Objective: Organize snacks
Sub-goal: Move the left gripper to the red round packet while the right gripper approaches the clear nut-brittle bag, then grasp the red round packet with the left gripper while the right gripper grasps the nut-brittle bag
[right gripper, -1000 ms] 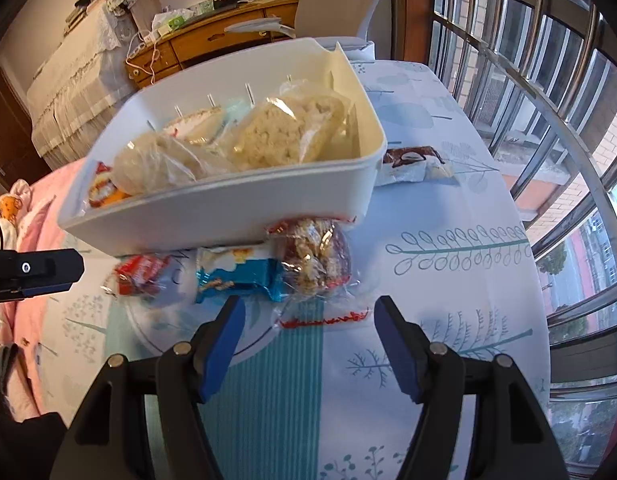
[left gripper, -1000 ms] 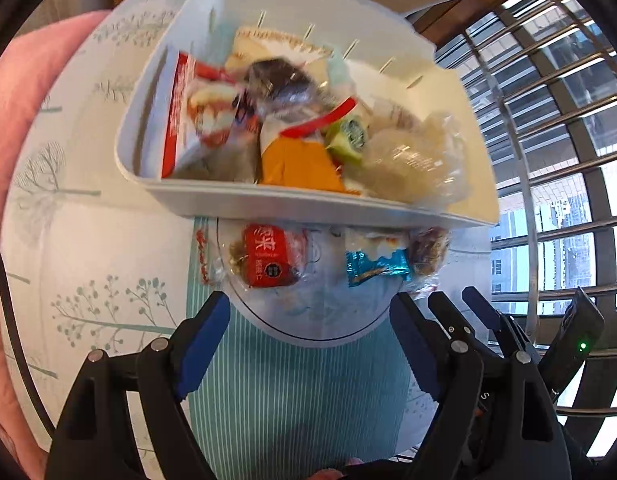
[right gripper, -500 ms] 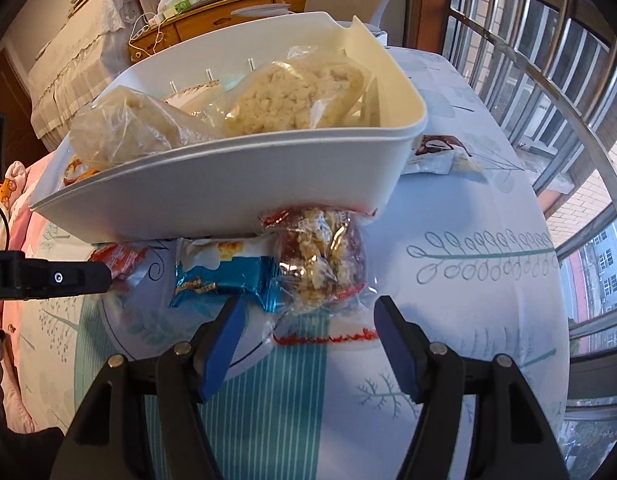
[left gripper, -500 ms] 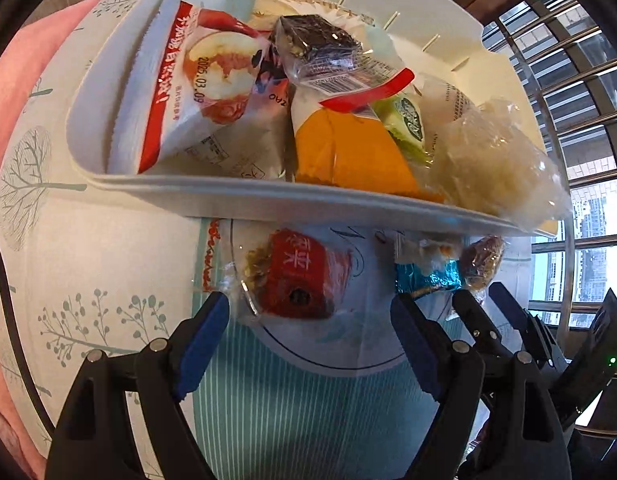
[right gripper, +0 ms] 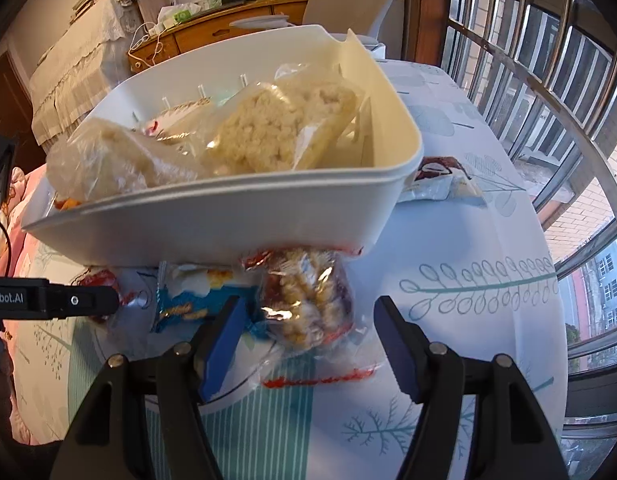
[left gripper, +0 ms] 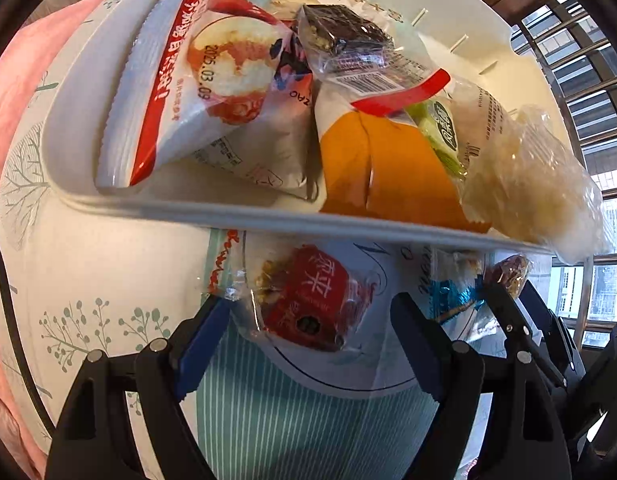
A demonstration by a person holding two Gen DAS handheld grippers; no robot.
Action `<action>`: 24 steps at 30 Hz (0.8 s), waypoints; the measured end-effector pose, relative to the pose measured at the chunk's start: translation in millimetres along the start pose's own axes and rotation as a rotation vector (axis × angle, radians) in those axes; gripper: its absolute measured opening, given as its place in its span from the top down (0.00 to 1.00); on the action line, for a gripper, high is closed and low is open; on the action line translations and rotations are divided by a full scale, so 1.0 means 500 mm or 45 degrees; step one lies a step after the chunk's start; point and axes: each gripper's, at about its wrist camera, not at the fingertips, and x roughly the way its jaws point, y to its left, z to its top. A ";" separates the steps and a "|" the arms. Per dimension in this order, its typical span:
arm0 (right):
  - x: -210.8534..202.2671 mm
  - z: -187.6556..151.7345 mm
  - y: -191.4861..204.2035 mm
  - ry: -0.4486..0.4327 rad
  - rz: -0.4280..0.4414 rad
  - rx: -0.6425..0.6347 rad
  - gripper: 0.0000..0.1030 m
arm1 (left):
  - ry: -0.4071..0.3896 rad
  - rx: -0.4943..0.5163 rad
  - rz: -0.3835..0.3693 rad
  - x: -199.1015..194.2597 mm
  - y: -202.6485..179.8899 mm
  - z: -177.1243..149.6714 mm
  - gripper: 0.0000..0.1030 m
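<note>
Left gripper (left gripper: 310, 336): jaws spread wide, pads pressing nothing, straddling the red packet (left gripper: 314, 298) lying flat on the tablecloth (left gripper: 108, 272) just in front of the bin (left gripper: 268, 216). Right gripper (right gripper: 306, 338): jaws at a middling gap, also gripping nothing, set either side of the clear packet (right gripper: 308, 300) of puffed pieces, likewise on the cloth against the bin's near wall. Between the two, a blue packet (right gripper: 196, 296), touching the clear one. Farther right, past the bin's corner, a brown-and-white packet (right gripper: 436, 180) lying apart.

Likely light, soft and crinkly, all of them; film slippery, contents brittle under a hard squeeze. Best taken across the padded middle with gentle closure, not by the thin sealed edge, which could slide out. Clear packet's loose wrap spreading wide, so some risk of pinching film only.

Inside the bin, already heaped: red-and-white pouch (left gripper: 196, 80), orange pouch (left gripper: 380, 168), dark bar (left gripper: 340, 36), rice cakes (right gripper: 280, 128). Little room left near the front rim.
</note>
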 end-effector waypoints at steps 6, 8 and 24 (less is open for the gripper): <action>0.019 0.016 -0.005 0.012 0.005 -0.018 0.42 | 0.006 0.020 0.024 0.002 -0.004 0.021 0.28; 0.021 0.018 -0.003 0.010 0.014 -0.026 0.43 | 0.002 0.035 0.051 0.001 -0.008 0.030 0.35; 0.009 0.013 0.009 0.061 0.106 -0.082 0.53 | -0.023 0.062 0.011 -0.013 -0.035 0.028 0.55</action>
